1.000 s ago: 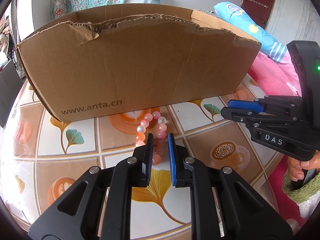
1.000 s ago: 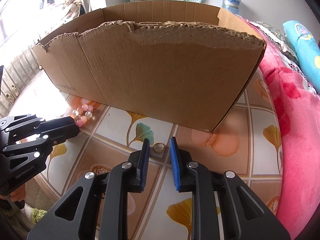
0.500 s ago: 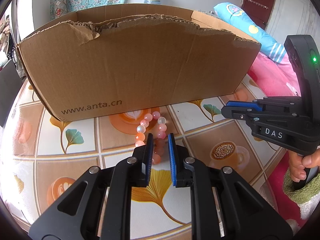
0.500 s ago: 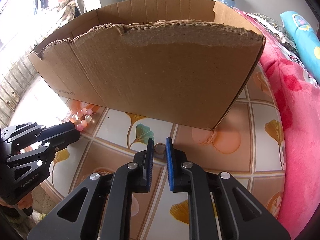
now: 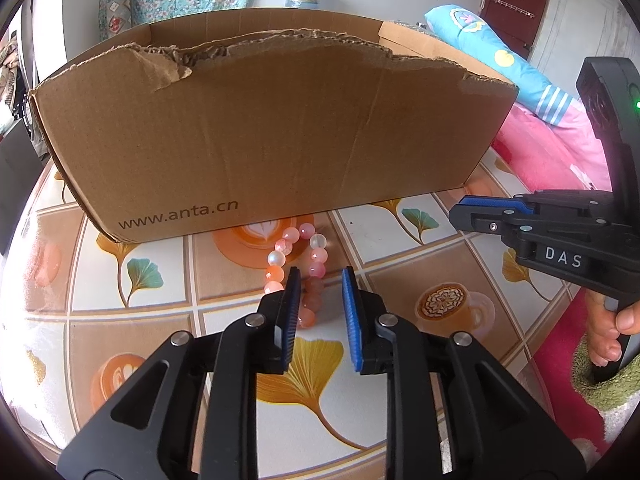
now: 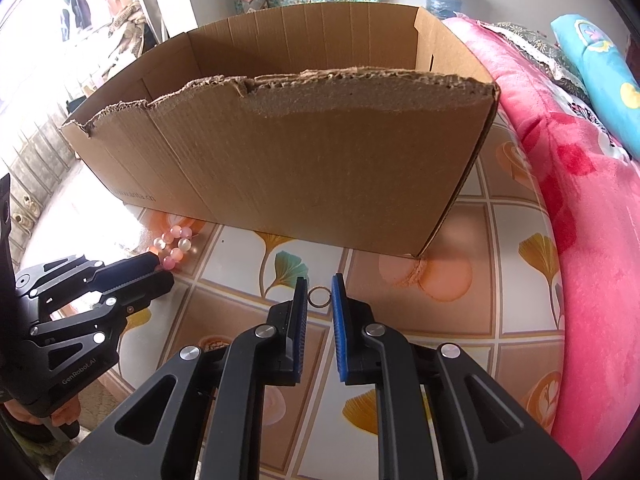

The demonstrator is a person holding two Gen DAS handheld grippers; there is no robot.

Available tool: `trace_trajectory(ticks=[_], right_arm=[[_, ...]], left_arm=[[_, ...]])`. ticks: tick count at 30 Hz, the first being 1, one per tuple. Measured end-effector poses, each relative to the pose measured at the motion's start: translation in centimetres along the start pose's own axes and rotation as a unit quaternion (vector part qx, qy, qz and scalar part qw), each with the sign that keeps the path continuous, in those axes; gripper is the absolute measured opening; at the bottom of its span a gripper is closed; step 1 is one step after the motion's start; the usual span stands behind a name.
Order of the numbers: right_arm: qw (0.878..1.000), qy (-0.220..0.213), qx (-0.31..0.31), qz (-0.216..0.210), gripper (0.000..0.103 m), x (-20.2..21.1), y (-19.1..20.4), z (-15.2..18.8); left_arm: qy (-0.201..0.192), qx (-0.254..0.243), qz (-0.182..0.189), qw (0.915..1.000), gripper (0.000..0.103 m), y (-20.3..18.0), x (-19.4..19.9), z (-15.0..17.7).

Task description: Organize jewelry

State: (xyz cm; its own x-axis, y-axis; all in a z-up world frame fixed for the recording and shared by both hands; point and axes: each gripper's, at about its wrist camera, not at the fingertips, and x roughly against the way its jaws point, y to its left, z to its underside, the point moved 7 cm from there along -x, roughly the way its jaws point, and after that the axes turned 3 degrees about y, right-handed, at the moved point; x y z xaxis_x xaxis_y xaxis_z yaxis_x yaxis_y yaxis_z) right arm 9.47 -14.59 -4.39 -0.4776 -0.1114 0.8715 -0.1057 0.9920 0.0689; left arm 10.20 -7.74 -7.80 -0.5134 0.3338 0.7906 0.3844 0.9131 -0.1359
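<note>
A pink and orange bead bracelet (image 5: 298, 258) lies on the patterned table in front of the cardboard box (image 5: 260, 132). My left gripper (image 5: 319, 286) is open, its jaws either side of the bracelet's near end, without closing on it. A small gold ring (image 6: 319, 297) sits between the tips of my right gripper (image 6: 319, 294), whose jaws are narrowly apart and touch or nearly touch the ring. The right gripper shows in the left wrist view (image 5: 480, 210), and the left gripper (image 6: 154, 270) and bracelet (image 6: 172, 246) in the right wrist view.
The tall open box (image 6: 320, 152) stands right behind both pieces, its torn front wall facing me. A pink blanket (image 6: 580, 220) borders the table on the right. The tiled tablecloth (image 5: 132, 320) spreads in front of the box.
My right gripper narrowed around the ring and rose slightly, so the box's inside shows more. My left gripper has hardly moved at the bracelet.
</note>
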Motion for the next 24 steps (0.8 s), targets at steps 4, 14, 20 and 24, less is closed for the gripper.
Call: trace_trajectory(ticks=[4, 14, 20, 24], right_arm=[[1.0, -0.002, -0.006, -0.006, 0.012, 0.4, -0.1, 0.0], [0.999, -0.007, -0.024, -0.021, 0.013, 1.0, 0.0, 0.1], [0.999, -0.009, -0.035, -0.032, 0.013, 1.3, -0.2, 0.2], [0.998, -0.02, -0.043, -0.041, 0.013, 2.3, -0.2, 0.0]], left_arm=[[0.0, -0.001, 0.001, 1.0, 0.023, -0.1, -0.1, 0.0], [-0.003, -0.004, -0.004, 1.0, 0.023, 0.0, 0.0, 0.0], [-0.006, -0.001, -0.009, 0.9999, 0.009, 0.4, 0.2, 0.3], [-0.021, 0.013, 0.006, 0.9997, 0.009, 1.4, 1.6, 0.0]])
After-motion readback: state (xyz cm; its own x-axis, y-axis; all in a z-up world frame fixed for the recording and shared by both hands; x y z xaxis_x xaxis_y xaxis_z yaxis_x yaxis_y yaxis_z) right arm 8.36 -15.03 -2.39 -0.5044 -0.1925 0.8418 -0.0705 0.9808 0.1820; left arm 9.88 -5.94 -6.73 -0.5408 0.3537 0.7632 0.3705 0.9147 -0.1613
